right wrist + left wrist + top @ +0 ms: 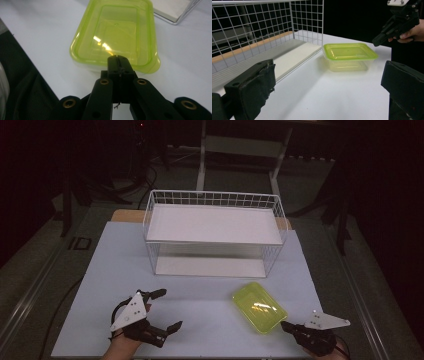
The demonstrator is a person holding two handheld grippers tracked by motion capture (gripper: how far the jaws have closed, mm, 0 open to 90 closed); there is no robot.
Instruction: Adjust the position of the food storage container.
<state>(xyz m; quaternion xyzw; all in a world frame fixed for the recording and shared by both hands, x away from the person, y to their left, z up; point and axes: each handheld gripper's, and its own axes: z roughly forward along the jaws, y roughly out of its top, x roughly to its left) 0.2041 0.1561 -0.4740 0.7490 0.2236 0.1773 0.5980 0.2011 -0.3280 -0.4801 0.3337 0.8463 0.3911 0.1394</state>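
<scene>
Jaws on the right gripper (pixel 117 58) press flat together, empty, tips just short of the green-lidded container (pixel 116 32) at centre frame, probably poised to nudge it or to open for its rim. In the high view's lower left, the left gripper (pixel 162 312) rests spread wide, empty, likely waiting. The container sits lower right of centre on the table (pixel 100 265), before the wire basket (pixel 212 200), perhaps its destination.
</scene>
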